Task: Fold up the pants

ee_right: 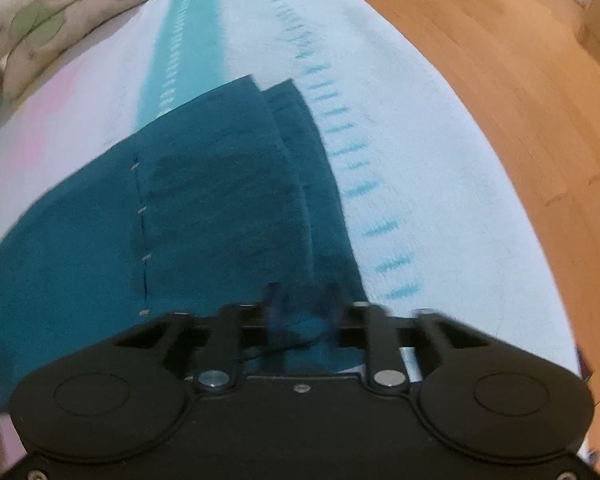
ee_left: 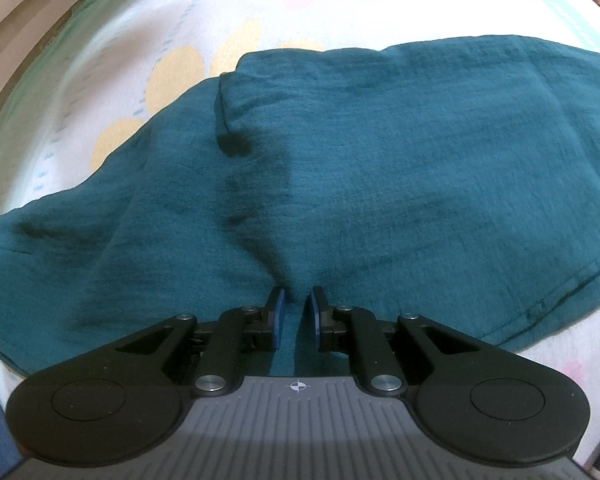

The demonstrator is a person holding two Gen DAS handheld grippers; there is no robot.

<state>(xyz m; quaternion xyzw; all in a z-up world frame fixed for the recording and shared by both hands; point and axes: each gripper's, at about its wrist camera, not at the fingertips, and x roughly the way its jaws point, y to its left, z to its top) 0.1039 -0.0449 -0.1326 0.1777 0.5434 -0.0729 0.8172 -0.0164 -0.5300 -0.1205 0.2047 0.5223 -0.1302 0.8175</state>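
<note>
- The pants [ee_left: 340, 168] lay on the bed [ee_left: 100, 60], already doubled leg over leg.
- The left gripper [ee_left: 296, 312] pinched a ridge of them.
- The right gripper [ee_right: 300, 308], blurred, probably clamped their edge.
- Further folding remained.

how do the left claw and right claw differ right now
The left claw is sharp, its blue pads nearly together, pinching a gathered ridge of the teal pants; the right claw is blurred, so its grip is unreadable. The left claw sits mid-garment; the right claw sits at the pants' edge nearest the wooden floor. Both point down at the pants on the bedsheet.
</note>
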